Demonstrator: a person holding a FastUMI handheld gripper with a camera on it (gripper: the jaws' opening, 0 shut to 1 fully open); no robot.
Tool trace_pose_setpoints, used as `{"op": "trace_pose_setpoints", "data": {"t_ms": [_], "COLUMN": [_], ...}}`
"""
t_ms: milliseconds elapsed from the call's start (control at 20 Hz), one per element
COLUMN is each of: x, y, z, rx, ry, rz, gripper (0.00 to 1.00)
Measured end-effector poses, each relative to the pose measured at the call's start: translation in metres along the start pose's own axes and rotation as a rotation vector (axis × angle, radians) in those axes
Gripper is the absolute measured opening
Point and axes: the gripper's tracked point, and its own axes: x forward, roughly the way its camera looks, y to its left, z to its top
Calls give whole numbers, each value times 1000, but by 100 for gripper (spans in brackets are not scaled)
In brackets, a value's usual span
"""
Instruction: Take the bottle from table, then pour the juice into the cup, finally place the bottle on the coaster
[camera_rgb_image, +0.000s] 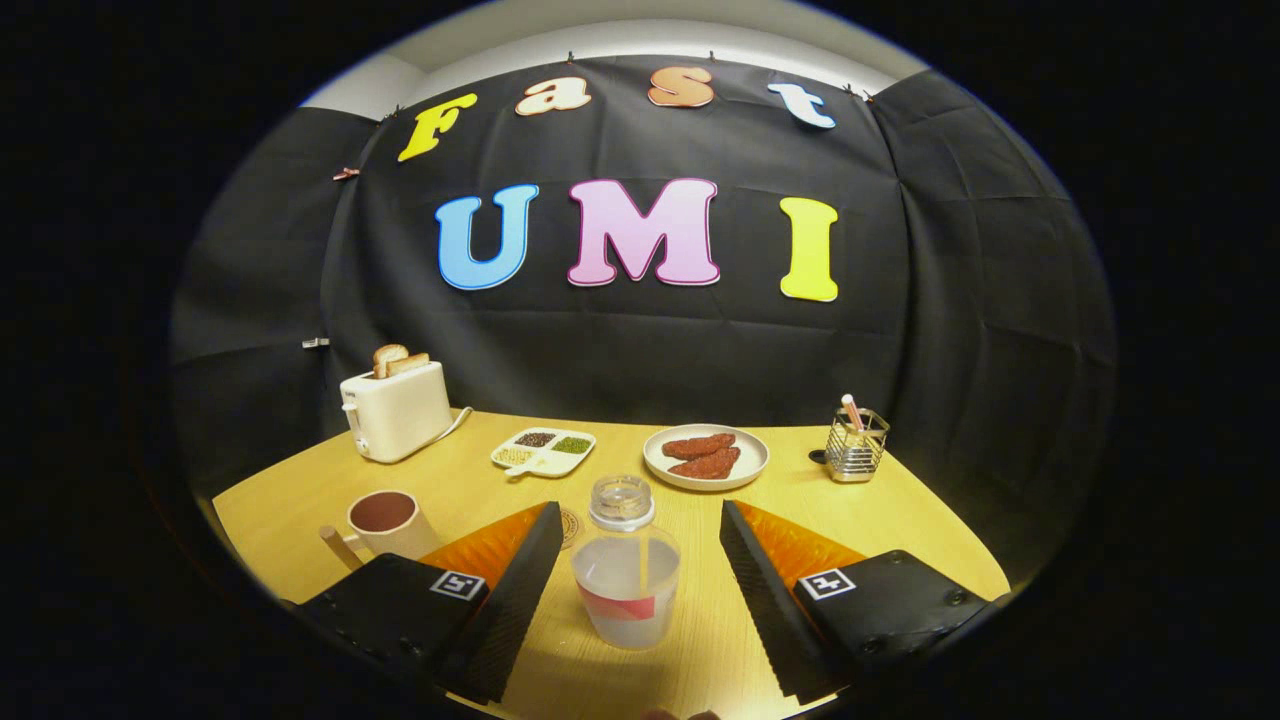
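Note:
A clear bottle with a wide open neck and a red label stands upright on the wooden table, holding pale liquid. It sits between my two fingers, with a gap on each side. My gripper is open, neither finger touching the bottle. A cream cup with a wooden handle stands to the left, beyond my left finger, with dark liquid inside. A round coaster peeks out behind the left fingertip, just left of the bottle's neck.
A toaster with bread slices stands at the back left. A divided dish of seeds, a plate with two reddish pieces and a wire holder line the back of the table.

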Motion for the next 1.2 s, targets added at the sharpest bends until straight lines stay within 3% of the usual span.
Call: {"op": "trace_pose_setpoints", "data": {"t_ms": [900, 1200], "x": [36, 40], "y": [5, 8], "z": [-57, -61], "rx": [9, 13], "ry": [83, 100], "rz": [-5, -1], "gripper": [98, 79]}}
